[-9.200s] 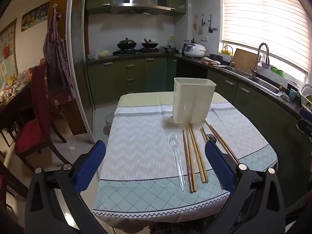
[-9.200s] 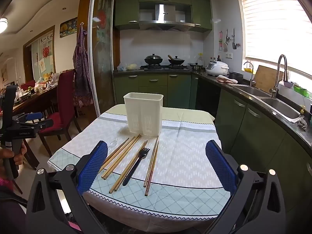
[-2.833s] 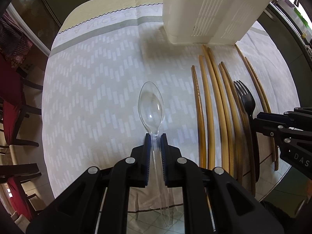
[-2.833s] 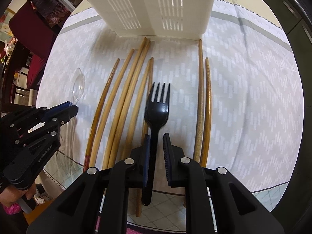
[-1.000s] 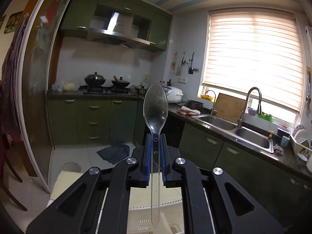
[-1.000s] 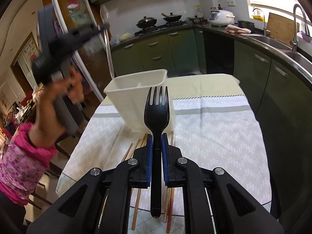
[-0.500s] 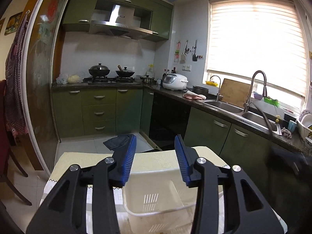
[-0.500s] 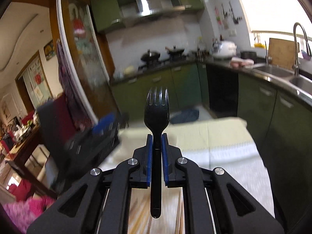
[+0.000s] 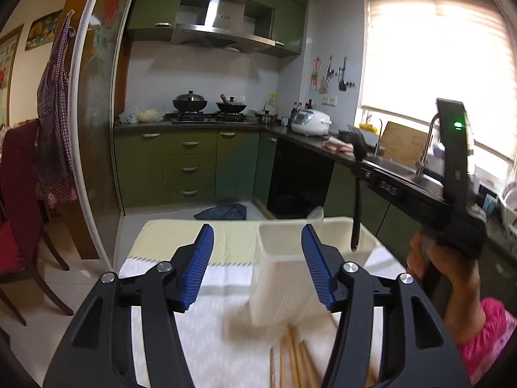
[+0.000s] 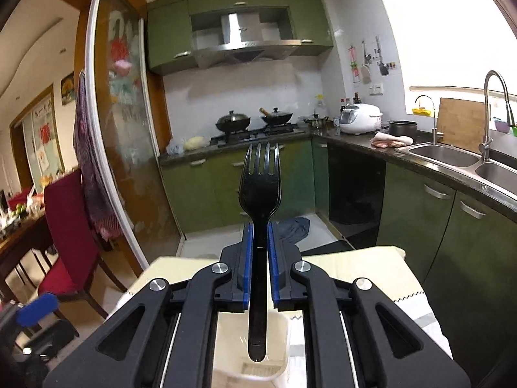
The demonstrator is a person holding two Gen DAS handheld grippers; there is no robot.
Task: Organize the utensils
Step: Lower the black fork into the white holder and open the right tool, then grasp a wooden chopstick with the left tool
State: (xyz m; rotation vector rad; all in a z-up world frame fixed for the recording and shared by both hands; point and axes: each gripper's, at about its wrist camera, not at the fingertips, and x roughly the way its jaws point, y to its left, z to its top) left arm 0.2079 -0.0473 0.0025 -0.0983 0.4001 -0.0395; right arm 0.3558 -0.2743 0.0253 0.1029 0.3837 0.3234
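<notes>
Black fork [image 10: 259, 194] stands upright, clenched by its handle in my right tool [image 10: 258, 252], its handle tip over the white bin [image 10: 255, 352] on the desk [image 9: 213, 294]. My left tool [image 9: 257, 266] has just been opening and grips nothing. Chopsticks [image 9: 290, 359] lie near the bin.

My left tool [image 9: 257, 265] has just been opening, nothing between its pads; right tool [image 10: 258, 258] clamped, pointing slightly downward.
</notes>
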